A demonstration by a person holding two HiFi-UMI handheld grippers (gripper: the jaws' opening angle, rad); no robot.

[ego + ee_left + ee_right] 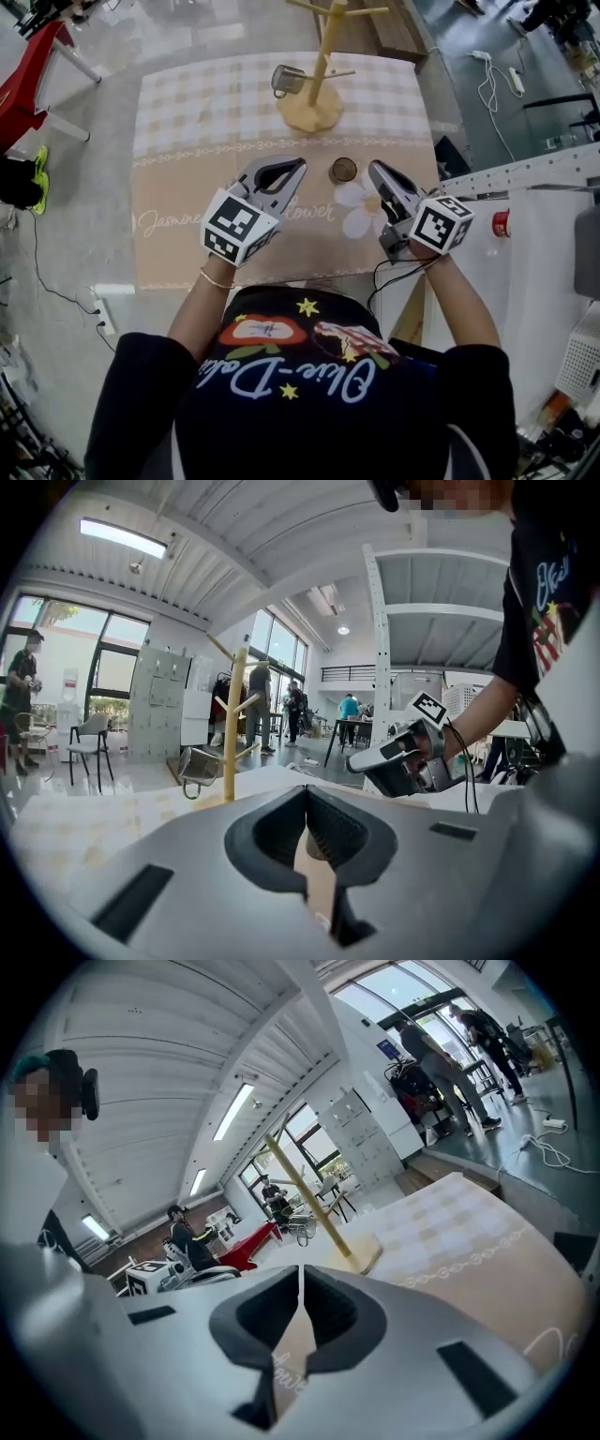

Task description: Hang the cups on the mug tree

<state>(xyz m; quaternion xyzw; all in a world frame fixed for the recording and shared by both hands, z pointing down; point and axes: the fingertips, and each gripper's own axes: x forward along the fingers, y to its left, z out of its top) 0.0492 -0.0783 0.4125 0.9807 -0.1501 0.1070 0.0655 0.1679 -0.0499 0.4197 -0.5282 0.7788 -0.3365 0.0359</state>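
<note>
- Bright workshop hall all round, with tall windows, shelving and a few people far off in both gripper views. Before me is the table [187, 103], spread with a checked and beige cloth.
- One mug tree [322, 66] stands near the far edge of that table, pale wood, upright on its round base, with several pegs bare.
- Two grippers, one in each of my hands, sit low over the near half of the cloth and point away from me toward the tree. My left gripper [298, 165] has its jaws pressed together with nothing in them. My right gripper [373, 167] is the same: tips meeting, empty.
- Two cups in all. One metal cup [286, 81] hangs on a peg at the tree's left side, lying over sideways.
- The other, the loose cup [344, 170], stands upright on the cloth, mouth up, between the tips of the two grippers — apart from both, but nearer the right one. Its handle I cannot make out from above.
- By my reckoning the right hand is the one to take it: the jaws must first spread, then reach inward to the cup — the tree lies beyond it, a little to the left.
</note>
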